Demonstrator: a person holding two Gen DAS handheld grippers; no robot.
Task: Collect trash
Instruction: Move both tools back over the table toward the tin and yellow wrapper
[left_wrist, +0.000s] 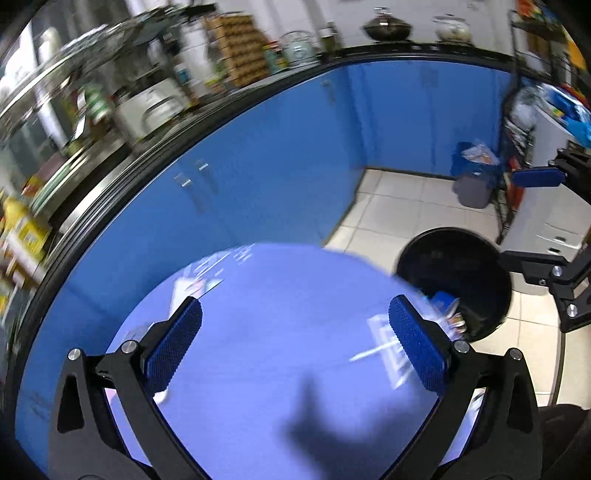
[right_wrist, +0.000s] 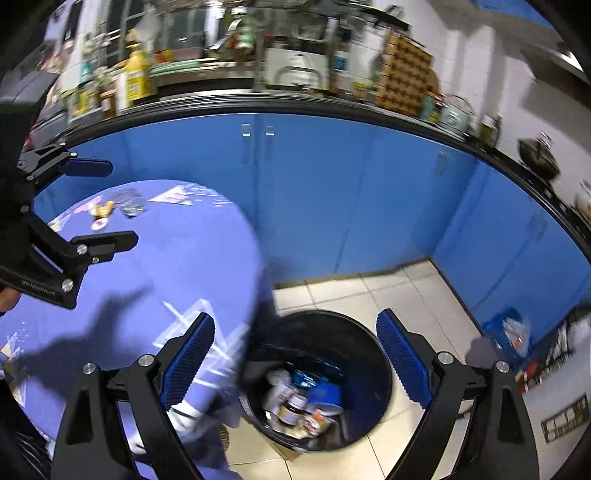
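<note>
- The trash (right_wrist: 301, 400), bottles and wrappers, lies inside the black bin (right_wrist: 369, 406) on the tiled floor (right_wrist: 399, 291), below and between the right gripper's (right_wrist: 295, 365) jaws.
- More scraps (right_wrist: 110, 206) sit on the purple-covered desk (right_wrist: 177, 266), well beyond and left of those jaws, near the left gripper (left_wrist: 295, 347).
- Both grippers stand wide open with nothing between the pads.
- The left gripper's jaws hang over the desk; the bin lies just right of them.
- Blue cabinets (right_wrist: 332, 192) stand behind; a grey bin (left_wrist: 474, 184) with a blue bag stands far off.
</note>
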